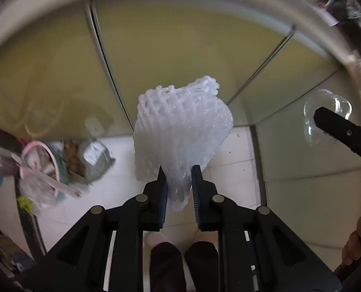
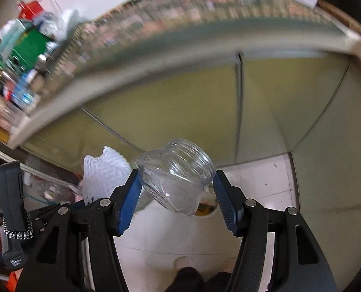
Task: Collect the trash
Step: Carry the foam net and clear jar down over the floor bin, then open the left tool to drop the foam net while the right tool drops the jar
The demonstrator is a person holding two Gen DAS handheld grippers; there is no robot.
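My left gripper (image 1: 178,170) is shut on a white foam fruit net (image 1: 180,131), held in the air above the tiled floor; the net also shows in the right wrist view (image 2: 102,175). My right gripper (image 2: 175,172) is shut on a clear plastic jar (image 2: 178,172), tilted with its threaded mouth up and to the right. The jar (image 1: 326,112) and one black finger (image 1: 343,131) of the right gripper show at the right of the left wrist view.
Yellow-green cabinet doors (image 1: 170,56) stand under a counter edge (image 2: 156,56). A pile of trash bags and wrappers (image 1: 58,165) lies on the white tiled floor (image 1: 231,170) at the left. The person's feet (image 1: 183,243) are below. Cluttered shelves (image 2: 22,56) are at the upper left.
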